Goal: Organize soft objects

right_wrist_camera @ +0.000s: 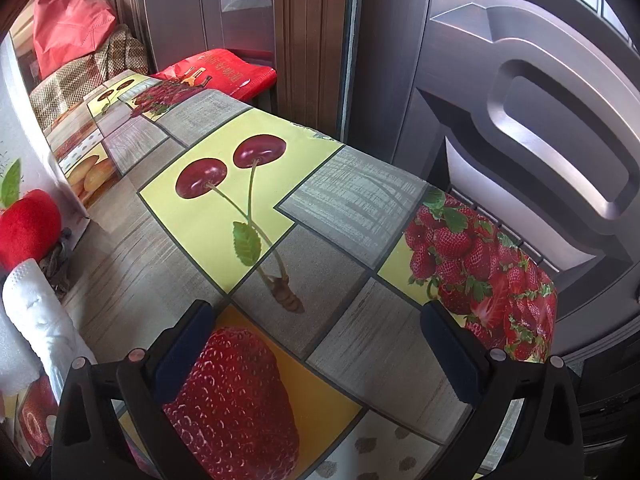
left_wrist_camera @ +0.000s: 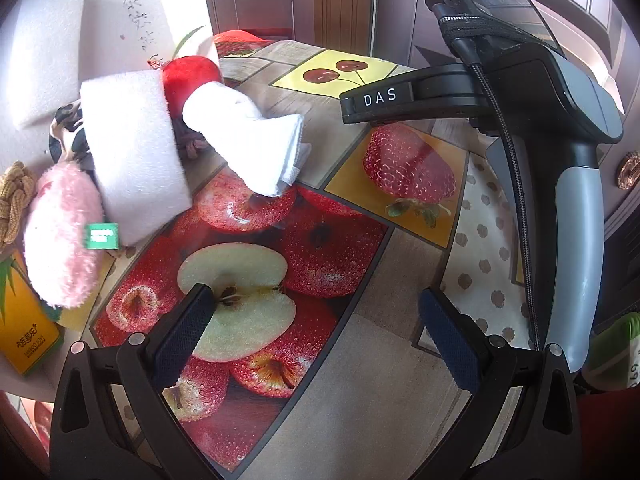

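Observation:
Soft things are piled at the table's left against the wall: a white foam block point(left_wrist_camera: 136, 160), a rolled white towel point(left_wrist_camera: 248, 136), a red plush apple point(left_wrist_camera: 192, 76), a pink fluffy pad point(left_wrist_camera: 60, 240) and a tan knitted rope piece point(left_wrist_camera: 14, 196). My left gripper point(left_wrist_camera: 320, 336) hovers open over the printed apple picture, short of the pile, with nothing between its fingers. The right gripper's body point(left_wrist_camera: 520, 92) shows at upper right in the left wrist view. In its own view, my right gripper point(right_wrist_camera: 316, 348) is open above the strawberry print, with the towel point(right_wrist_camera: 44, 320) and plush apple point(right_wrist_camera: 28, 224) at far left.
A fruit-print tablecloth point(right_wrist_camera: 360, 344) covers the table, whose right edge runs near a metal door point(right_wrist_camera: 540, 120). A yellow box point(left_wrist_camera: 24, 328) sits at the left edge. White foam slabs point(left_wrist_camera: 44, 48) lean on the wall. Red bags point(right_wrist_camera: 68, 20) and a woven bag lie beyond the table's far end.

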`<action>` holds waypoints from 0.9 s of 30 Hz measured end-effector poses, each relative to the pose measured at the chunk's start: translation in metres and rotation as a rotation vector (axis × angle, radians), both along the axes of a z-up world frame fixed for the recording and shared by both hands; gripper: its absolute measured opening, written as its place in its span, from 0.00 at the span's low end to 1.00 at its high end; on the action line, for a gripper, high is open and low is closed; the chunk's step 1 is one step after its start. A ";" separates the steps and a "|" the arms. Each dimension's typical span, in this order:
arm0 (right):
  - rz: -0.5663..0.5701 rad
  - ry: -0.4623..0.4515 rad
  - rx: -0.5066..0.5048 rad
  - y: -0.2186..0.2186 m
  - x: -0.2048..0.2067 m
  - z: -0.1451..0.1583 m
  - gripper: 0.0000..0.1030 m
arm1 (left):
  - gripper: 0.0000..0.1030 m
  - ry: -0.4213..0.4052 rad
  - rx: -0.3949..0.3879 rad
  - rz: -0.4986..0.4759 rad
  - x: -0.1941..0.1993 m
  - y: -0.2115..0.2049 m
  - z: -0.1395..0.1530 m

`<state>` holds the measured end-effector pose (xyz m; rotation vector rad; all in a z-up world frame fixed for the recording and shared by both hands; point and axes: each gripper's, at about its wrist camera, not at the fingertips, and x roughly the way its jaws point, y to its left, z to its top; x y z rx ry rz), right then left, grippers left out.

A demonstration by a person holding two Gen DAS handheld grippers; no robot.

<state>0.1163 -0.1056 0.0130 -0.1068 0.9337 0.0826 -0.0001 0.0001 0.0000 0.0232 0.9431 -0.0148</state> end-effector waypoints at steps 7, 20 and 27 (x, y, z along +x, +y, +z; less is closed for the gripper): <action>0.000 0.000 0.000 0.000 0.000 0.000 1.00 | 0.99 0.000 -0.001 0.000 0.000 0.000 0.000; 0.000 0.000 0.000 0.000 0.000 0.000 1.00 | 0.99 0.000 0.000 0.000 0.000 0.001 0.009; 0.000 0.000 0.000 0.000 0.000 0.000 1.00 | 0.99 0.000 0.000 0.000 0.000 0.001 0.000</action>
